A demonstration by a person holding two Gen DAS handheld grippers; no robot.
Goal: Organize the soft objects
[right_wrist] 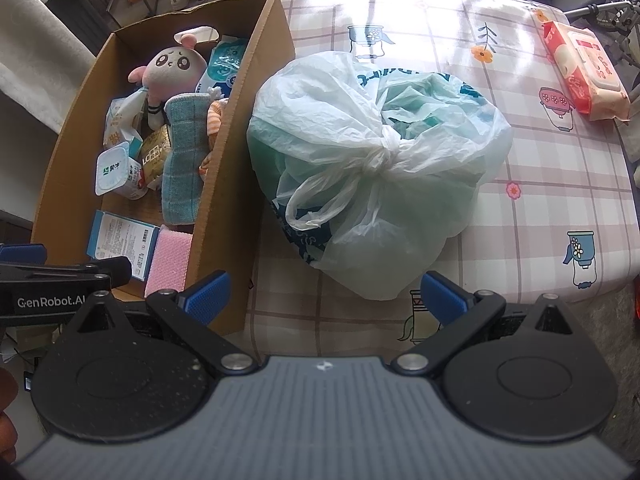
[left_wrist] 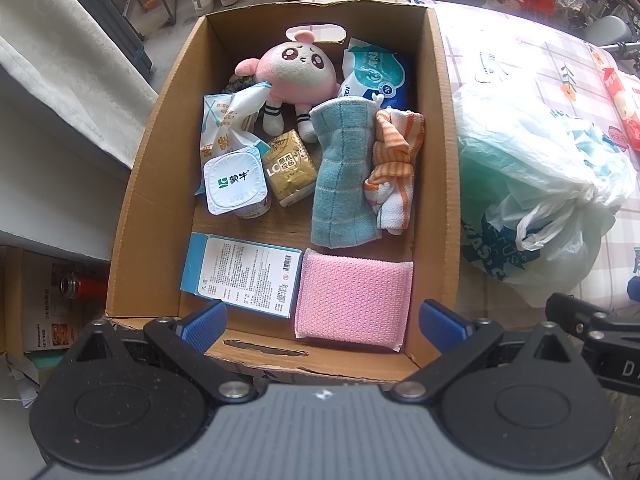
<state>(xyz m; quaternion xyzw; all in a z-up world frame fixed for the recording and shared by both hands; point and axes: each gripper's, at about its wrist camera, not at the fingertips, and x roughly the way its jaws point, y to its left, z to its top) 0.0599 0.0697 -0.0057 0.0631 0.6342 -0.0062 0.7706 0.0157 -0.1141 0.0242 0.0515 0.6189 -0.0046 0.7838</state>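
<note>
Cardboard box (left_wrist: pixel 132 208): stood open on the left part of the table, its right wall just beside the knotted bag.
Box, left side: a sealed yogurt cup (left_wrist: pixel 235 186) lay near the left wall, a crumpled white wrapper (left_wrist: pixel 224 120) beyond it, and a blue-edged printed carton (left_wrist: pixel 244 276) lay flat at the near left.
Box, middle: a pink plush toy (left_wrist: pixel 298 68) sat at the far end facing up, with a gold packet (left_wrist: pixel 289 167) nearer, touching the cup's right side.
Box, right side: a teal checked cloth (left_wrist: pixel 344 176) lay lengthwise, an orange-striped cloth (left_wrist: pixel 394 160) bunched against its right edge, a blue-white tissue pack (left_wrist: pixel 376 72) stood in the far right corner, and a pink sponge (left_wrist: pixel 354 300) lay flat at the near right.
Left gripper (left_wrist: pixel 322 326): hovered over the box's near edge, jaws spread wide, nothing between them.
Plastic bag (right_wrist: pixel 376 160): sat tied shut on the checked tablecloth (right_wrist: pixel 540 208), right of the box.
Right gripper (right_wrist: pixel 326 296): was spread wide and empty, near the bag's near side.
Wet-wipe pack (right_wrist: pixel 582 72): lay at the far right of the table, well apart from the bag.
</note>
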